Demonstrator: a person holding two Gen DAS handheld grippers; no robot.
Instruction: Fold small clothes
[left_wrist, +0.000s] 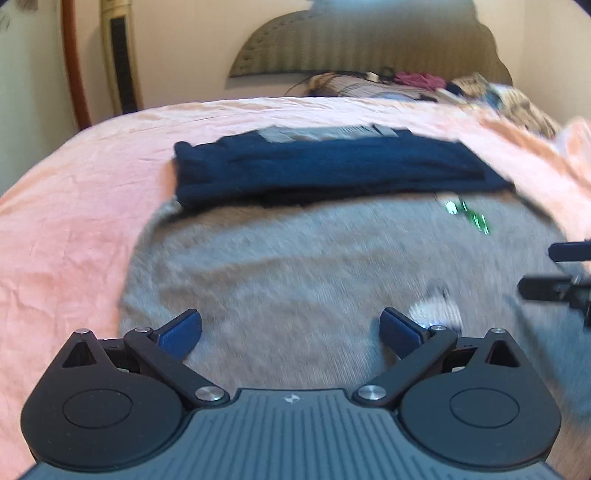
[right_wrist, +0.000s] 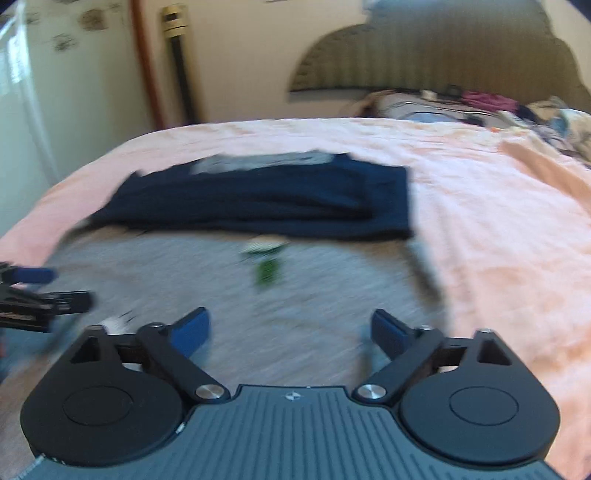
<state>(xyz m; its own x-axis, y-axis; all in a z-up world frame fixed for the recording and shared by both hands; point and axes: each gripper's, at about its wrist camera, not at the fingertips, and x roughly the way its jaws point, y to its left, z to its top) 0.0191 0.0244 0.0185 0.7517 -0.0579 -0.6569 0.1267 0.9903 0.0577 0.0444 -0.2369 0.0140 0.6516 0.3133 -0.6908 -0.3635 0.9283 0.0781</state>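
Motion blur smears both views, so the small green and white mark (left_wrist: 467, 216) on the grey garment (left_wrist: 295, 266) cannot be read. The grey garment lies spread on the pink bed sheet (left_wrist: 74, 206), a folded navy garment (left_wrist: 325, 166) resting across its far edge. The left gripper (left_wrist: 290, 332) and right gripper (right_wrist: 290, 330) hover over the grey cloth, fingers spread wide, holding nothing. Clutter at the headboard (left_wrist: 369, 40) is indistinct.

The grey garment (left_wrist: 295, 266) looks like soft matt knit, the navy one (left_wrist: 325, 166) a smooth matt cloth, the pink bedsheet (left_wrist: 74, 206) crinkly. Gripper fingers (left_wrist: 181, 332) are matt black plastic with shiny metal pins.
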